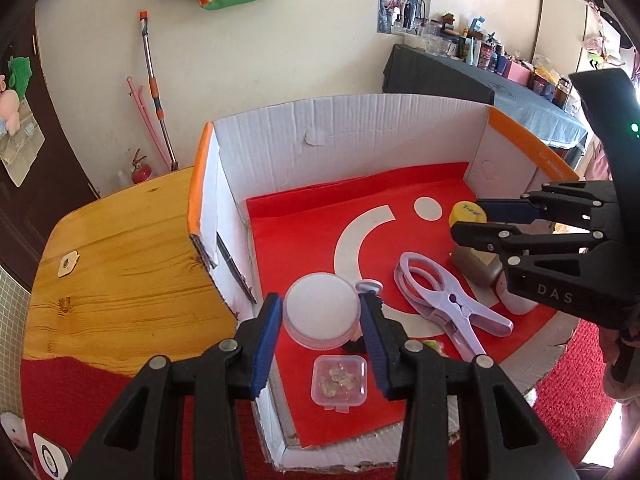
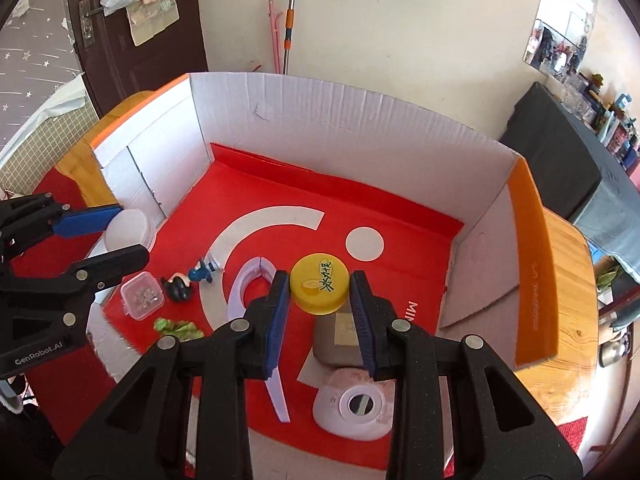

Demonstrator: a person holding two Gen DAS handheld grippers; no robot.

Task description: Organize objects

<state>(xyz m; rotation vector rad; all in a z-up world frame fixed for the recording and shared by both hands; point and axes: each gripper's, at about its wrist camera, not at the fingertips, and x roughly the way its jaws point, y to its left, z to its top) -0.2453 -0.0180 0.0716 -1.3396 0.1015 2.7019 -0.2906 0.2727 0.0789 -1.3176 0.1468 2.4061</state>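
Both hand-held grippers carry loads above the red-lined cardboard box (image 2: pixel 360 128): the left hand-held gripper (image 1: pixel 320 316) pinches a white round lid (image 1: pixel 322 310) near the box's left wall, the right hand-held gripper (image 2: pixel 320 292) pinches a yellow cap (image 2: pixel 319 287) mid-box. Judged best practice: keep each grip square and lower clear of the lilac clip (image 1: pixel 448 300) before spreading the pads.

My two views were bright and sharp in even daylight, perhaps from a window on the right. Fisheye bending curved the white box wall (image 1: pixel 352 128) and left the corners black. Shadows stayed soft.
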